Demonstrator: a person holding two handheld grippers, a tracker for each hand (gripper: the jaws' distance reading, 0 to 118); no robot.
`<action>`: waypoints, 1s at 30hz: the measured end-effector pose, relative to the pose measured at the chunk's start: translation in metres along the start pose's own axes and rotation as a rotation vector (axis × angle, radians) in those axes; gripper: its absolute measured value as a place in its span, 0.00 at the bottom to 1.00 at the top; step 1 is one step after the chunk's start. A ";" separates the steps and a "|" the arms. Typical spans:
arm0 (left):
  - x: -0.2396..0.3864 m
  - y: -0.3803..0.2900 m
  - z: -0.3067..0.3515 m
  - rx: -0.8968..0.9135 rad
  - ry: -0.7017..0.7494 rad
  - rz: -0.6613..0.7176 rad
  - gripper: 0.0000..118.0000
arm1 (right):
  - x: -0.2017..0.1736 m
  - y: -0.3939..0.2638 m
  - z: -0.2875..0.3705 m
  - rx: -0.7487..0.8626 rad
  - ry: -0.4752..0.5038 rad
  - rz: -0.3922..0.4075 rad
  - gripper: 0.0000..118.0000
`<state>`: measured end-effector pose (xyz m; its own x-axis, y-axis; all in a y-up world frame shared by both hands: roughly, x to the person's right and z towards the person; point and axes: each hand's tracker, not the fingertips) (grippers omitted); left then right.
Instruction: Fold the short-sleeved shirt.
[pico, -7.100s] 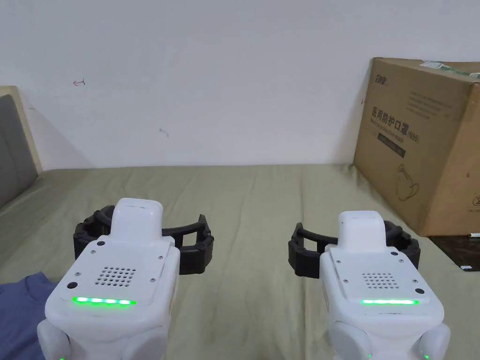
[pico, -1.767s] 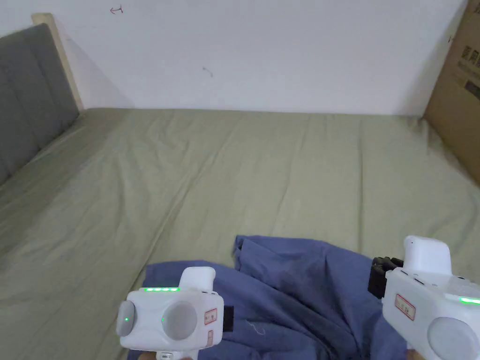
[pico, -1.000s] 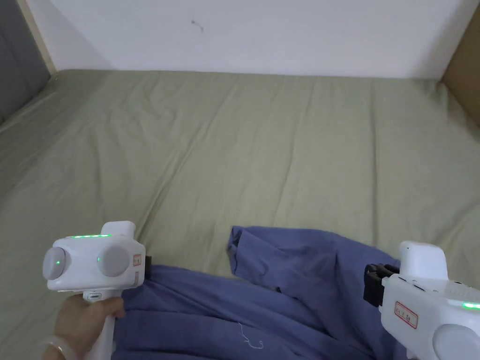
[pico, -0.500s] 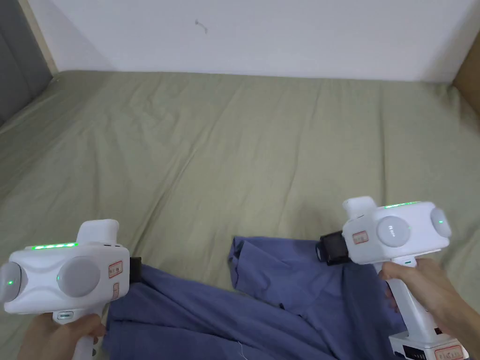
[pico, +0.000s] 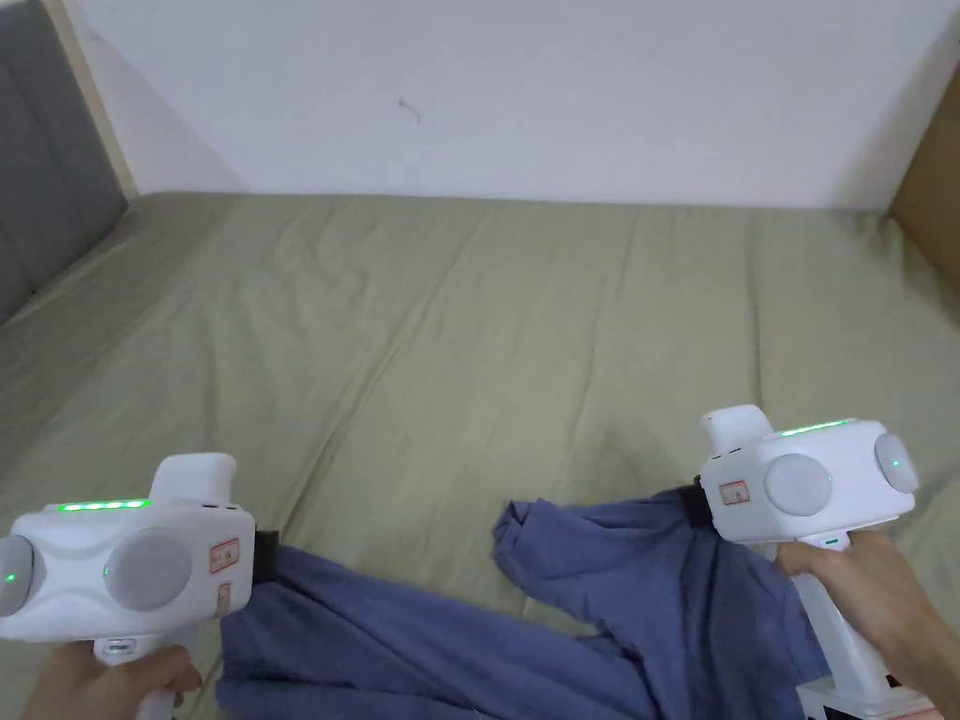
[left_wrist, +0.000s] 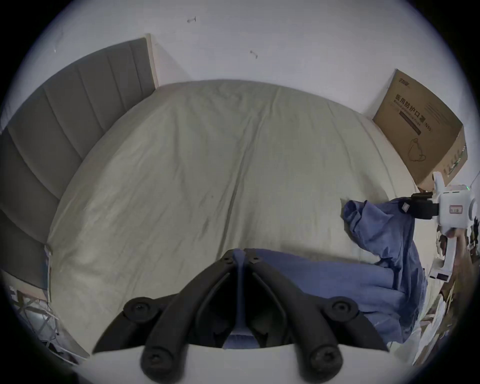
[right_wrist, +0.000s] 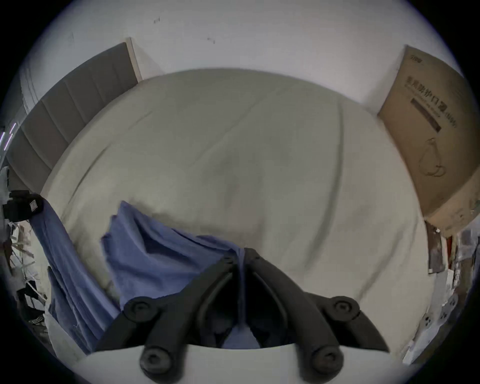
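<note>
A blue short-sleeved shirt (pico: 525, 628) hangs crumpled between both grippers at the near edge of the olive-green bed (pico: 487, 319). At the lower left, my left gripper (pico: 272, 555) is shut on one edge of the shirt (left_wrist: 324, 283); its own view has cloth pinched between the closed jaws (left_wrist: 240, 256). At the right, my right gripper (pico: 698, 502) is shut on another edge of the shirt (right_wrist: 155, 254), cloth caught between its tips (right_wrist: 240, 253). A sleeve (pico: 525, 544) droops between them.
A grey padded headboard (pico: 47, 216) runs along the bed's left side and a white wall (pico: 487, 94) stands behind. A large cardboard box (left_wrist: 420, 135) sits on the bed's far right corner. Clutter lies beyond the bed's near edge (right_wrist: 441, 298).
Both grippers came down onto the shirt and shut on it. In the last half second the right gripper moved right and slightly down with its edge, pulling the sleeve rightward.
</note>
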<state>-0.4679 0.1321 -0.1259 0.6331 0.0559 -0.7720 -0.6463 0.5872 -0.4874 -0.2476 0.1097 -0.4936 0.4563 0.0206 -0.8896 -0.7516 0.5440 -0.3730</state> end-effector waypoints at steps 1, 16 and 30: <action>-0.001 0.003 0.009 0.015 0.004 0.000 0.02 | 0.005 0.002 0.016 0.039 -0.023 -0.005 0.02; 0.010 0.042 0.183 0.352 0.029 -0.112 0.02 | 0.101 -0.021 0.276 0.444 -0.230 -0.234 0.02; 0.042 0.132 0.266 0.576 0.067 -0.135 0.02 | 0.124 0.024 0.372 0.605 -0.164 -0.416 0.02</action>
<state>-0.4141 0.4266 -0.1142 0.6532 -0.0901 -0.7518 -0.2143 0.9303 -0.2977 -0.0322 0.4379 -0.5144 0.7466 -0.1881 -0.6382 -0.1307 0.8991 -0.4178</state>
